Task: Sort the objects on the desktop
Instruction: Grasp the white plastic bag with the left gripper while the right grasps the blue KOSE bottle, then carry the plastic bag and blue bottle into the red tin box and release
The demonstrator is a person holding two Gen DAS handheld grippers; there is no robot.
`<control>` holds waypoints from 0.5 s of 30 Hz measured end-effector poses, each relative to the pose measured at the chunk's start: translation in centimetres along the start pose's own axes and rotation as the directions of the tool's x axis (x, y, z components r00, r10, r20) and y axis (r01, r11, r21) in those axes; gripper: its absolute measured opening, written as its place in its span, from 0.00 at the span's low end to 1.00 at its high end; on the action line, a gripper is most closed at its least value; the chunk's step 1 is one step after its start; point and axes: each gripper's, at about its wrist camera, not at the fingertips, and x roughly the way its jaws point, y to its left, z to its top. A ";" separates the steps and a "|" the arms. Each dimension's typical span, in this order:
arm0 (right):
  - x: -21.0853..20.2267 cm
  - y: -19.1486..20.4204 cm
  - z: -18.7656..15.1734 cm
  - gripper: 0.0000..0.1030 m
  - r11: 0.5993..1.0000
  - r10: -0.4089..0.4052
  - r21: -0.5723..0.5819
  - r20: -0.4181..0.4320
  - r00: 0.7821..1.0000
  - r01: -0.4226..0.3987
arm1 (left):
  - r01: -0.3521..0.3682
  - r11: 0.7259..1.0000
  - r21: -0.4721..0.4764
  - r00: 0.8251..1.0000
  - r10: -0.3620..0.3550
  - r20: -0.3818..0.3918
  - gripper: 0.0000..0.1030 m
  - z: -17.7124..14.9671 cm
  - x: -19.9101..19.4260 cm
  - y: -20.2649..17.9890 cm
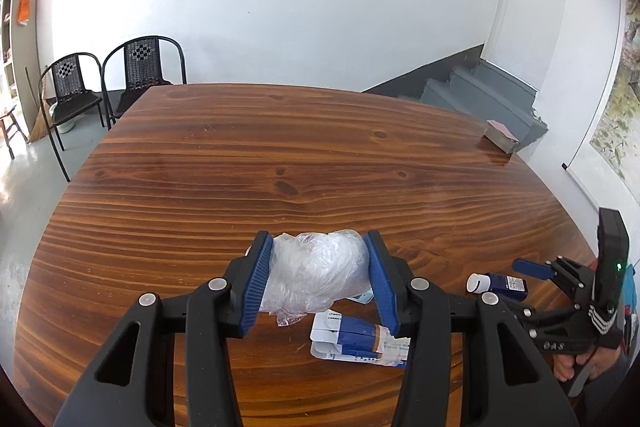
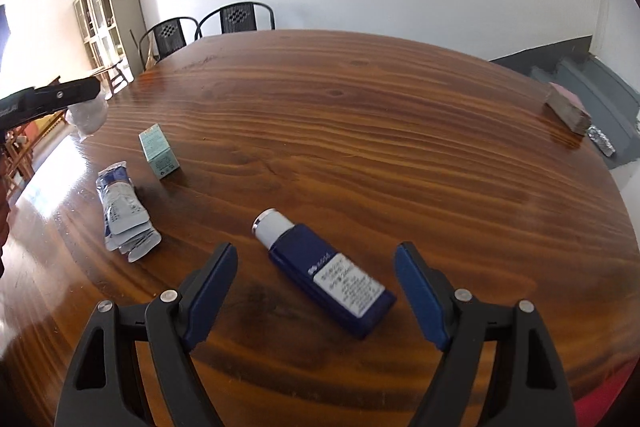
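Note:
My left gripper is shut on a crumpled clear plastic bag, held a little above the wooden table. Under it lie blue-and-white sachets. In the right wrist view the same bag hangs at the far left under the left gripper's black finger. My right gripper stands open over a dark blue bottle with a white cap, lying on the table between the blue pads, which do not touch it. The sachets and a small teal box lie to the left.
A grey block with a pink top sits at the table's far right edge, with crumpled foil beyond it. Two black chairs stand past the far left corner. Grey steps rise at the right. A hand holds the right gripper.

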 end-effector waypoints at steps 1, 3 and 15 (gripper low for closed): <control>0.3 -0.1 0.0 0.62 1.000 0.000 0.002 -0.019 1.000 0.001 | 0.000 1.000 -0.001 1.000 0.000 -0.003 0.49 -0.1 0.0 -0.1; 0.4 -0.3 -0.2 0.58 1.000 0.008 -0.002 -0.026 1.000 -0.008 | 0.005 1.000 -0.003 1.000 -0.005 -0.012 0.49 -0.2 0.3 -0.2; 0.0 1.2 -1.4 0.31 1.000 -0.001 -0.005 -0.042 0.999 0.001 | 0.047 0.999 0.015 0.999 -0.047 -0.022 0.49 -0.4 0.2 -1.6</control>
